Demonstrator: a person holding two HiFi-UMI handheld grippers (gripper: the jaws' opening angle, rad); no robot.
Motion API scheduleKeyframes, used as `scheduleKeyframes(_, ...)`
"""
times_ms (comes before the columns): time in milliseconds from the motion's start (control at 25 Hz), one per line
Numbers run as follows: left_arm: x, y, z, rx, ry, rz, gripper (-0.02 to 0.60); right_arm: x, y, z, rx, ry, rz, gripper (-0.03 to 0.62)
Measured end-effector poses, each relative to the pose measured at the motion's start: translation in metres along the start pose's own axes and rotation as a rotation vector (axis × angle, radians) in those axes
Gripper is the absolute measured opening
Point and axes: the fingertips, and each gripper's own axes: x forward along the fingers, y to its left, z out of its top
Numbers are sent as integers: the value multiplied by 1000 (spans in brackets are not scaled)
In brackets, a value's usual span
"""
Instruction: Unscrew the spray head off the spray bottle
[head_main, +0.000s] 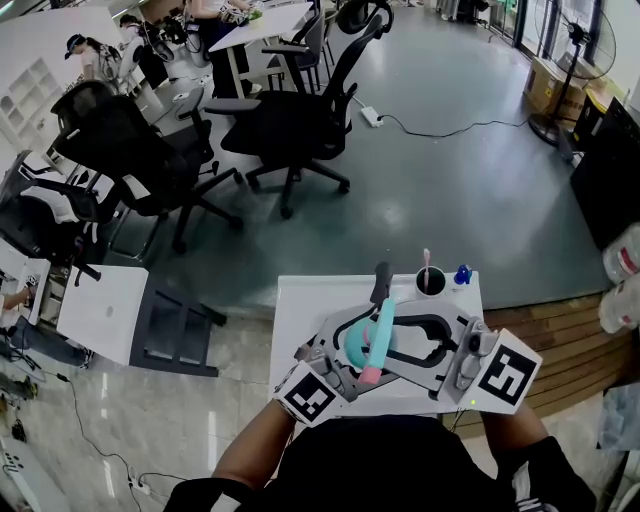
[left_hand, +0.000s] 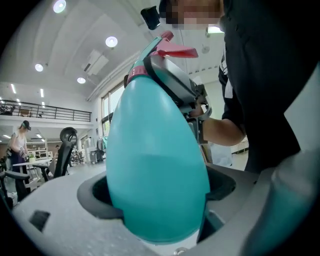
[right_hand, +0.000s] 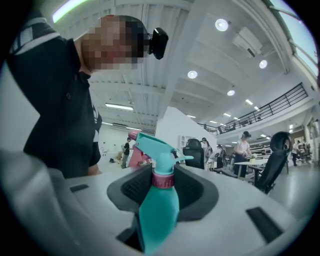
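Left claw: I pinch the bottle body.
Right claw: I pinch the pink ring under the spray head.
Near: cup on table, chairs behind.

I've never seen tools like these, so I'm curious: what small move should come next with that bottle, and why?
Probably roll the right gripper to twist the pink collar loose: its jaws sit tight on it under the spray head, while the left gripper clamps the bottle.
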Motion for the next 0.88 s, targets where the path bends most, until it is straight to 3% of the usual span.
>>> scheduleKeyframes(320, -7, -30, 23, -6, -88, -230, 471, -5, 21, 17, 2, -67, 229, 140)
scheduleKeyframes(600, -12, -51, 32, -1, -70, -343, 472, -17, 37, 35, 11, -137, 435, 140)
scheduleKeyframes(880, -9, -44, 12, -25, -20, -283, 471, -20, 19, 45, 43, -209, 366, 140)
